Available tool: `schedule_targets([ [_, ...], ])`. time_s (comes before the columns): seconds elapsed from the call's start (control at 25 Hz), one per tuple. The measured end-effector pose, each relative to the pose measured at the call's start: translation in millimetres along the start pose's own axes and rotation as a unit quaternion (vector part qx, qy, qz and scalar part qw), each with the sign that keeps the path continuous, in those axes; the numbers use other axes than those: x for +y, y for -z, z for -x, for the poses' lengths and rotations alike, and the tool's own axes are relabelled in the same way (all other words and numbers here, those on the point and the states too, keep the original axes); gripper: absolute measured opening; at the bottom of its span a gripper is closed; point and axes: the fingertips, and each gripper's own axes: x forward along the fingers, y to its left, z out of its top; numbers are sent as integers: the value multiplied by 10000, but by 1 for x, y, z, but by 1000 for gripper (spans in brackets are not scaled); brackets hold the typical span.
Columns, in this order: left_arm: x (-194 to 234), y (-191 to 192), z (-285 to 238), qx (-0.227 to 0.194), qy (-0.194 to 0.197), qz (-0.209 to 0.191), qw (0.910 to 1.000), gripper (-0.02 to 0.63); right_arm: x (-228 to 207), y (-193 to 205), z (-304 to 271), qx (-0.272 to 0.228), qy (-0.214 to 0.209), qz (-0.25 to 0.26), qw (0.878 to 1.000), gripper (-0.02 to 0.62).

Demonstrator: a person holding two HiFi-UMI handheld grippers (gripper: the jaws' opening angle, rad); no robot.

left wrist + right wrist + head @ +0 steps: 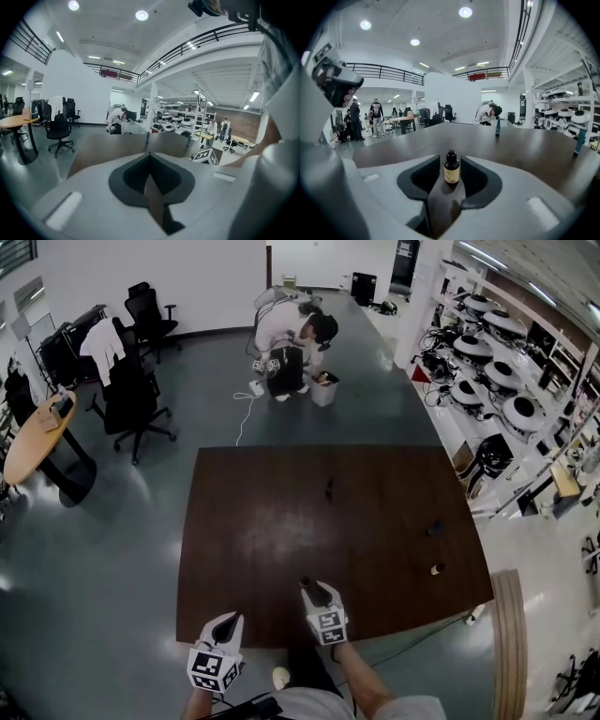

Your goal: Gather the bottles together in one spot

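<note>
This is a large open hall, used as an office and a lab together. My desk (281, 521) stands on a shiny grey floor (94, 568). To the left I see black office chairs (136, 395) and a round wooden table (33, 442). To the right, racks (562, 352) carry rows of white round machines (473, 392). Above runs a gallery with a black railing (187, 47), and round lamps (465, 11) sit in the high white ceiling. A person (291, 329) crouches at a bin (324, 390), and other people (355, 121) stand far back.
</note>
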Motion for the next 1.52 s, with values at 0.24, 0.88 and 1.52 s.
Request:
schedule_targets([
  [0.24,-19,-6,9,-161,172,-131,9996,1,-1,-21,36,-320,188,126,9992,7],
  [0.88,-81,-8,38,-624,593,-358,9956,0,0,-63,189,-1133,855,-100,9898,2],
  [1.52,-183,11,-49,-304,1164,-431,9918,0,-146,-11,279,-1185,2018,-406,9714,2],
])
